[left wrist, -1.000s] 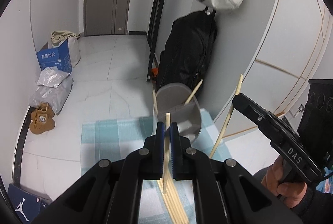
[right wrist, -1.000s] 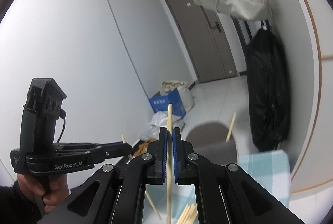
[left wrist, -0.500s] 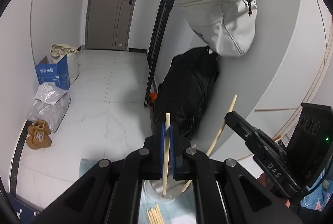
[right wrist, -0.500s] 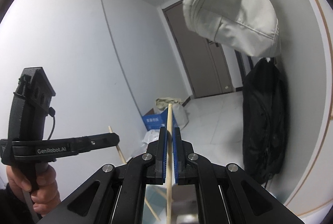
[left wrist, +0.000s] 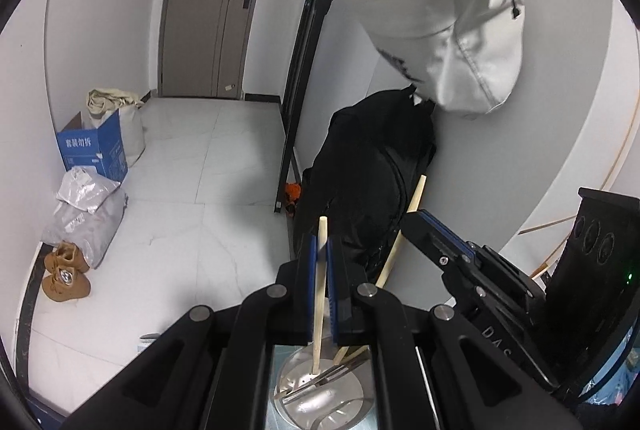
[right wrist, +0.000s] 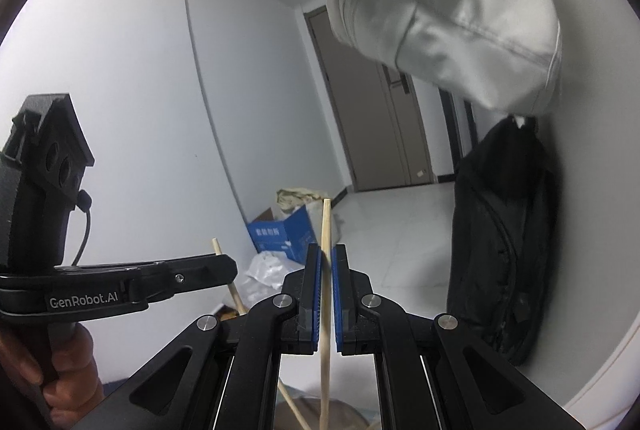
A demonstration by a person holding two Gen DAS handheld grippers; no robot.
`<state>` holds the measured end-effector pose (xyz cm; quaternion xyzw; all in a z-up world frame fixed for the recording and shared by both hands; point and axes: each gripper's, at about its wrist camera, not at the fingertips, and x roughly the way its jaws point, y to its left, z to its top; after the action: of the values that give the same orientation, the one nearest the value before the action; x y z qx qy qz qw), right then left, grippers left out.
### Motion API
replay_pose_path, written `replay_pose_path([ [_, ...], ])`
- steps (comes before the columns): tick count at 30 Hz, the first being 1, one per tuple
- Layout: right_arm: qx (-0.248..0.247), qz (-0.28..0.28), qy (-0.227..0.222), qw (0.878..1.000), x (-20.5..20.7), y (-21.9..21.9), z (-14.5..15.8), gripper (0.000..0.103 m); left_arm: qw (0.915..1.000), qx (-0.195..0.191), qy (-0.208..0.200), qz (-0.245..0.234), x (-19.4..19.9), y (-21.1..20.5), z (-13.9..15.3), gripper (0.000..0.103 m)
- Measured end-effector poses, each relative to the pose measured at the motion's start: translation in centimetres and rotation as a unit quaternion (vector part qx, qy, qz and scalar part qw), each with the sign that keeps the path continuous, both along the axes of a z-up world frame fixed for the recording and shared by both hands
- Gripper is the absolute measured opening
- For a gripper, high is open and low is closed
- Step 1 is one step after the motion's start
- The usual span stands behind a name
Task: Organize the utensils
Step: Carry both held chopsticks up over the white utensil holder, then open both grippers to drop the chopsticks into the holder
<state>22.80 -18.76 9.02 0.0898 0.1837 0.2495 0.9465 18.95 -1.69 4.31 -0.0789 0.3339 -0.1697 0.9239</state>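
Note:
In the left wrist view my left gripper (left wrist: pixel 321 250) is shut on a pale wooden chopstick (left wrist: pixel 319 294) held upright. Its lower end dips into the grey metal utensil cup (left wrist: pixel 286 370) just below the fingers. A metal utensil (left wrist: pixel 332 376) lies inside the cup. To the right, my right gripper (left wrist: pixel 418 224) is shut on a second chopstick (left wrist: pixel 414 198), which slants down into the same cup. In the right wrist view the right gripper (right wrist: pixel 327 254) pinches its chopstick (right wrist: pixel 326 230) between blue pads. The left gripper (right wrist: pixel 230 268) stands at the left with its chopstick (right wrist: pixel 218 248).
A white bag (left wrist: pixel 440 30) hangs above a black bag (left wrist: pixel 368 182) against the wall behind the cup. A black pole (left wrist: pixel 304 70) stands beside them. On the floor at the left are a blue box (left wrist: pixel 92 146), grey parcels (left wrist: pixel 84 214) and brown shoes (left wrist: pixel 64 274).
Both grippers have moved forward and a little up with their chopsticks. The cup has slid from ahead of the fingers to right under them, and the striped cloth has dropped out of view.

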Motion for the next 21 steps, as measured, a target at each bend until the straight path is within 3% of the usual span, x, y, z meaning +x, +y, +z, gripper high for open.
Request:
replay_pose_path([
  [9, -0.001, 0.01, 0.013, 1.0, 0.7, -0.3, -2.4, 0.004, 1.0, 0.002, 0.004, -0.006, 0.9, 0.0, -1.0, 0.001],
  [15, -0.009, 0.028, 0.016, 0.999, 0.1, -0.1, -4.0, 0.004, 0.9997, 0.024, 0.006, -0.01, 0.7, -0.6, -1.9, 0.001],
  [18, -0.018, 0.036, 0.024, 0.999, -0.3, 0.3, -4.8, 0.004, 0.999, 0.039, 0.005, -0.023, 0.1, -1.0, -2.3, 0.001],
  [21, -0.013, 0.052, 0.038, 0.998, -0.9, 0.2, -5.3, 0.007, 0.9981, 0.024, 0.016, -0.055, -0.3, -0.9, -2.6, 0.002],
])
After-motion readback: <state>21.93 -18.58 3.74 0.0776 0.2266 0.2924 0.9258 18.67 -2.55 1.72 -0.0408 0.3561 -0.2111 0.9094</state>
